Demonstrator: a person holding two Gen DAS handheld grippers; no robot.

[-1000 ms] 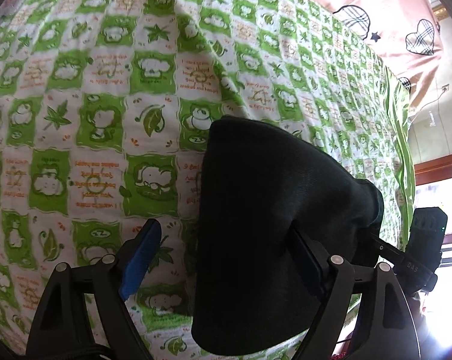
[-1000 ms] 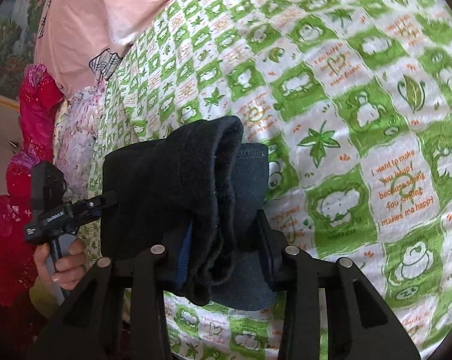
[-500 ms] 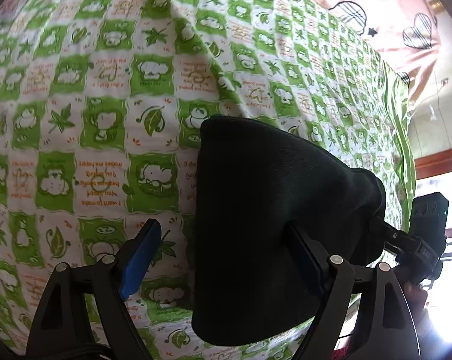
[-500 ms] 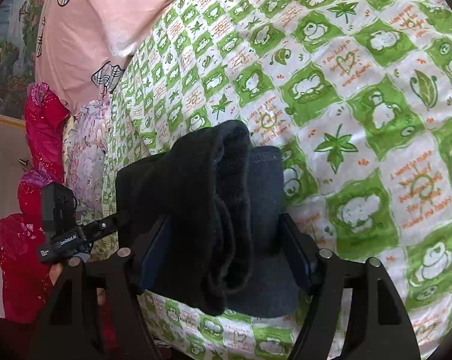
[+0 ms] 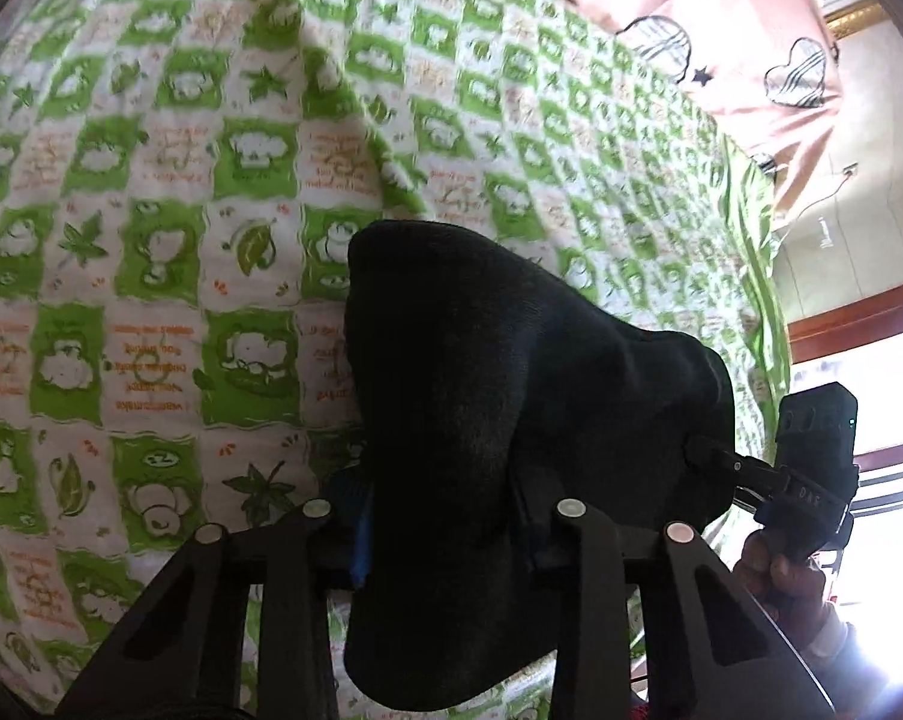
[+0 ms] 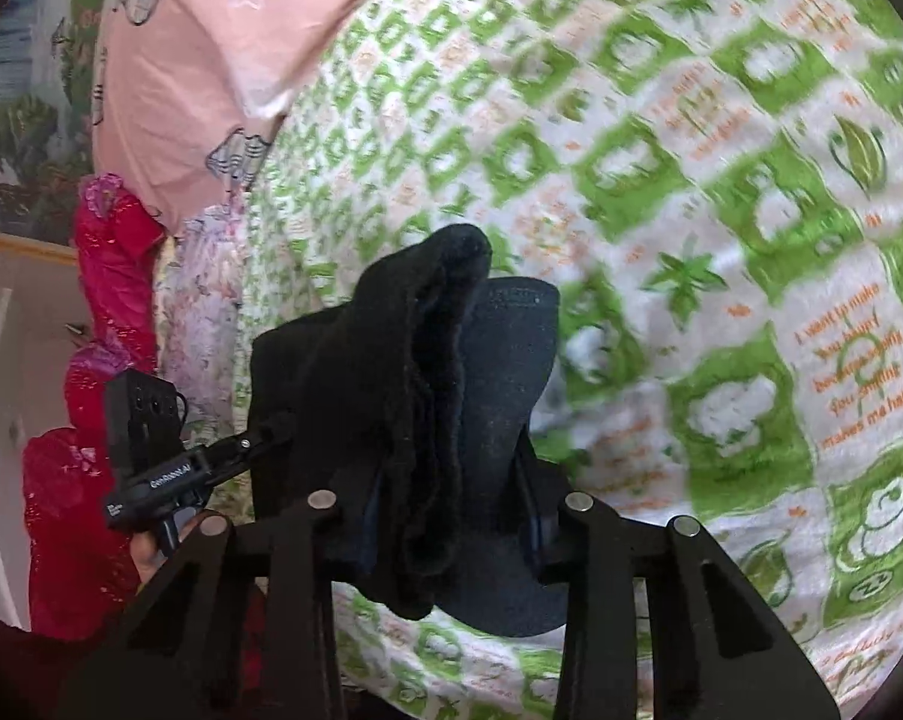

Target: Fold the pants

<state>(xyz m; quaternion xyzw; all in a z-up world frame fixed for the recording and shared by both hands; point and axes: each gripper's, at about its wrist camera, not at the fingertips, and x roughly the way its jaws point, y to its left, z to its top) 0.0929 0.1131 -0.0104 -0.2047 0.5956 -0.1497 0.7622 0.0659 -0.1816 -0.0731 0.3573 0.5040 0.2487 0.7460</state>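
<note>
The black pants [image 5: 499, 396] are a folded bundle held above a green-and-white checked bedsheet [image 5: 151, 210]. My left gripper [image 5: 445, 516] is shut on one end of the bundle, its jaws pressing the cloth. My right gripper [image 6: 451, 516] is shut on the other end, where the stacked folded layers of the pants [image 6: 433, 396] show edge-on. Each gripper shows in the other's view: the right one [image 5: 811, 468] at the far right, the left one [image 6: 157, 456] at the left, both gripped by a hand.
A pink pillow [image 5: 721, 18] with heart prints lies at the head of the bed; it also shows in the right wrist view [image 6: 199, 60]. Red clothing [image 6: 91, 360] and a floral cloth [image 6: 205, 312] lie at the bed's edge. A window [image 5: 871, 480] is bright at right.
Both grippers have closed from open onto the folded pants. The views have shifted and the sheet is blurred by motion.
</note>
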